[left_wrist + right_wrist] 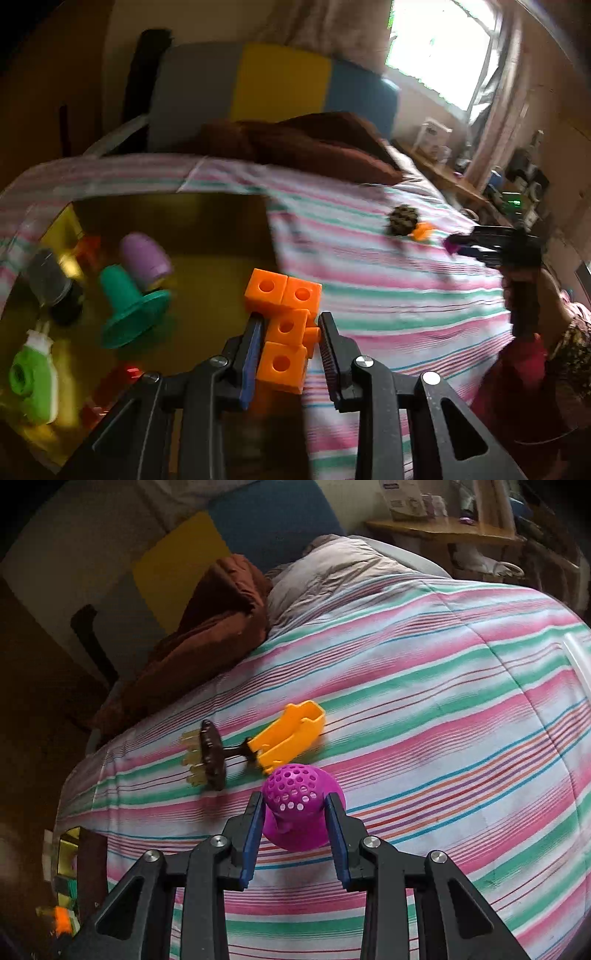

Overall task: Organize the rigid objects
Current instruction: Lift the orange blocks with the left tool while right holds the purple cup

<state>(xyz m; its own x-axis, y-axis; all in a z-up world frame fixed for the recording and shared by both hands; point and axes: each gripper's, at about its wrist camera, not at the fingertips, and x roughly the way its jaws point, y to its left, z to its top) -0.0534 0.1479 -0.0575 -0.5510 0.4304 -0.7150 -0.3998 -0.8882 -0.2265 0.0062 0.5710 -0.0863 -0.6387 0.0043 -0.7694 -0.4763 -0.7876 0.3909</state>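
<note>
We see a striped bedspread (424, 686) beneath a bright window (439, 48) at one o'clock. At nine o'clock, a yellow bin (207, 229) holds a teal plug (127, 306) and green bottle (35, 376). Our left gripper (290, 350) clamps orange cubes (286, 321); our right gripper (297, 834) clamps a purple perforated ball (297, 797).

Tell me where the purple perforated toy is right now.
In the right wrist view, the purple perforated toy sits low and central, clamped in the right hand-held gripper above the striped bedspread, just below the orange scoop.

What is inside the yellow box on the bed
The yellow box holds a purple cup, a teal plunger-shaped toy, a green bottle and a dark jar. The left gripper hides the near corner.
</note>
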